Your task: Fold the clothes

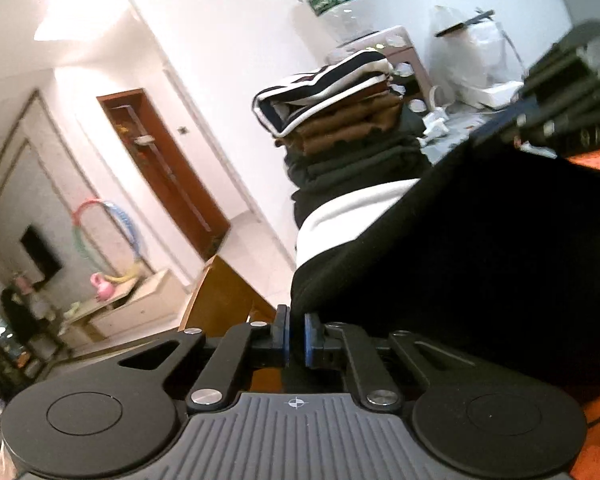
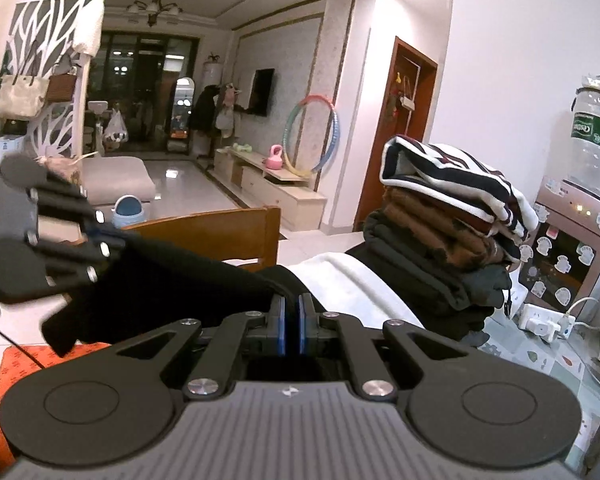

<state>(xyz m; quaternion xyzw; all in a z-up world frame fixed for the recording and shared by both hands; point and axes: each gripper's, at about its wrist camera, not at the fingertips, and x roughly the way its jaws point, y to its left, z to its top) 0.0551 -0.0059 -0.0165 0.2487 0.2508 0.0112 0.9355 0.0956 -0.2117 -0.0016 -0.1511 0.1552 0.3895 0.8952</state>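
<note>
The left gripper (image 1: 296,334) sits right at the lens, its jaws nipped onto the edge of the black garment (image 1: 480,264); the cloth rises ahead and to its right; the right gripper (image 2: 291,326) pinches the same black garment (image 2: 172,280), jaws nearly together; the garment stretches away to its left, where the other gripper grips it; a stack of folded clothes (image 2: 440,240) stands beyond, to its right, striped piece (image 2: 456,178) on top.

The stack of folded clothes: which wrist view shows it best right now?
The right wrist view. There the stack of folded clothes is sharp and shows its layers: striped top, brown middle, dark bottom. In the left wrist view the same stack is tilted and slightly blurred, its base hidden behind the black garment.
</note>
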